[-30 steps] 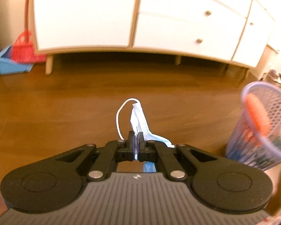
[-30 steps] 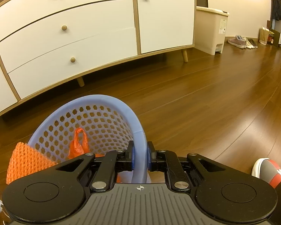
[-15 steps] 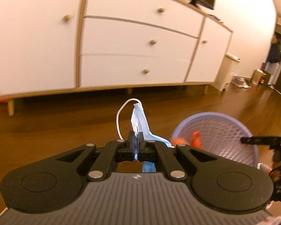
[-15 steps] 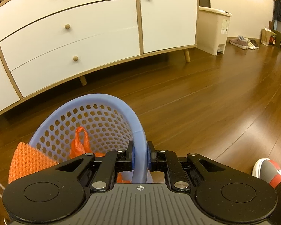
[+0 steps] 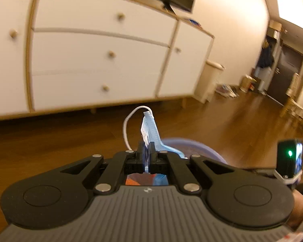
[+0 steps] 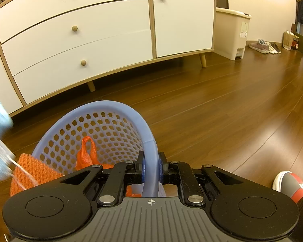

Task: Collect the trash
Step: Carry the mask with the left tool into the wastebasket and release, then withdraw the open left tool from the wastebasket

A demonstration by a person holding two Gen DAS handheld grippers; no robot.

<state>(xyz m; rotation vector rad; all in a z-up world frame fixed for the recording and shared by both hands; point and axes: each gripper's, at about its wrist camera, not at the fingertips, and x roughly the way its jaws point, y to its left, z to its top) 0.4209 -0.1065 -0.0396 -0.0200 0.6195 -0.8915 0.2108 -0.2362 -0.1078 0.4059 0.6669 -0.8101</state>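
pale blue pleated face mask [image 5: 151,130] with a white ear loop stands pinched between the closed fingers of the left gripper [image 5: 146,154], above the lavender perforated plastic basket [image 5: 194,145]. in the right view, the right gripper [image 6: 150,168] clamps that basket's rim; an orange plastic bag [image 6: 86,153] and orange knitted cloth [image 6: 33,170] lie inside.

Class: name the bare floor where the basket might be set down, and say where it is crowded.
Bare wooden floor lies between the white dresser, the beige bin and the basket. Crowded: the shoes by the far wall, and inside the basket.
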